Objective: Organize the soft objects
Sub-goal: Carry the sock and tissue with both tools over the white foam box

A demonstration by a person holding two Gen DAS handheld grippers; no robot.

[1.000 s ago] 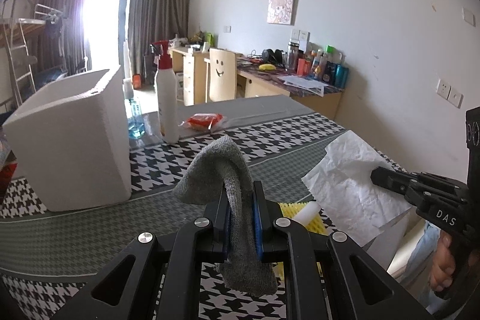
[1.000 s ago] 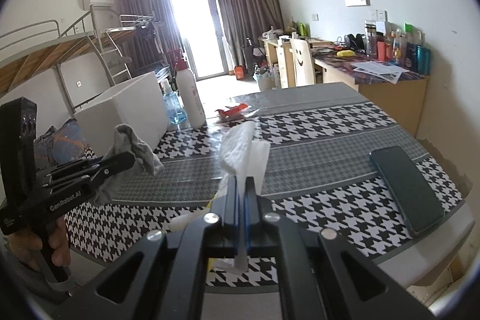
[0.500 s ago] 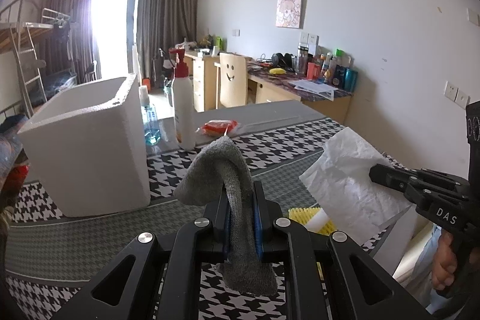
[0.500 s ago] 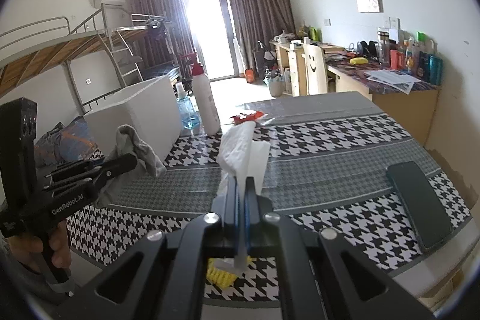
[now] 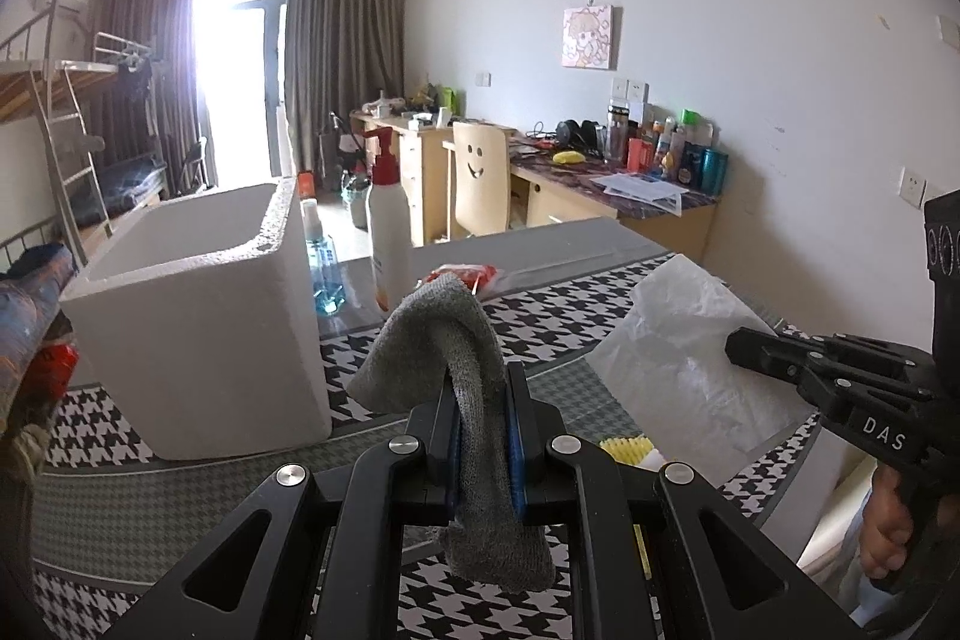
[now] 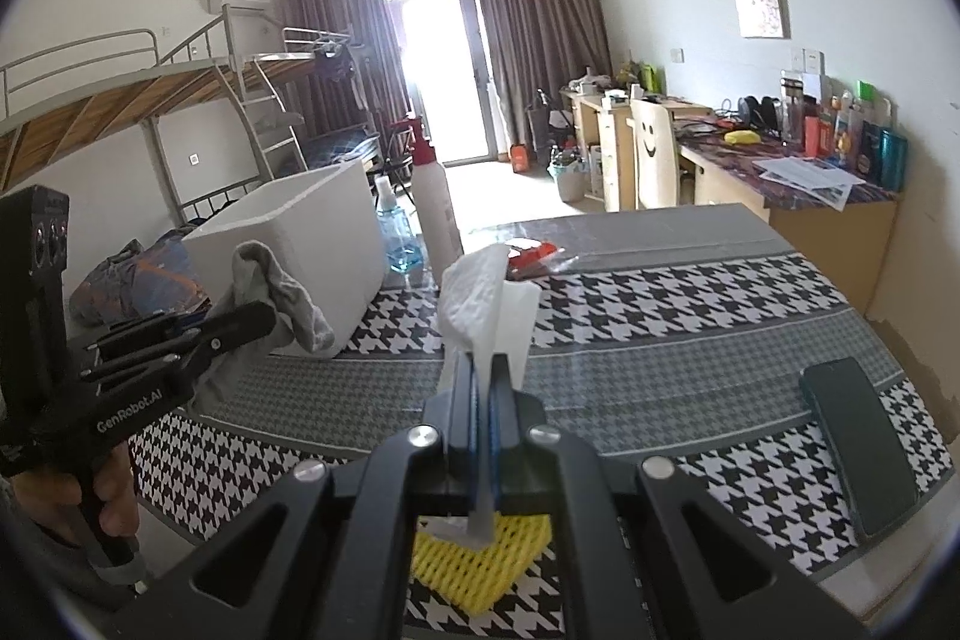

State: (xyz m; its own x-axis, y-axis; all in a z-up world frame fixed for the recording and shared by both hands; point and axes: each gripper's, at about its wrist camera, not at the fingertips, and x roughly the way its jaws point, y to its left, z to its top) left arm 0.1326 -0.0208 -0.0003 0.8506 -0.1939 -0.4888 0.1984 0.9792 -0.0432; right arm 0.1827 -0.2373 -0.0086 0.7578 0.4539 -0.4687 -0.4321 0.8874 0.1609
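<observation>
Dorm room, houndstooth bench [image 5: 198, 508]. Your left tool [image 5: 483, 436] is clamped on the grey sock [image 5: 456, 340], right tool [image 6: 480, 388] on the white tissue [image 6: 486, 292], both lifted, probably bound for the foam box [image 5: 198, 316].

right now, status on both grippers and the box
Left gripper shut on grey sock. Right gripper shut on white plastic bag. Foam box open, nothing blocking it.
</observation>
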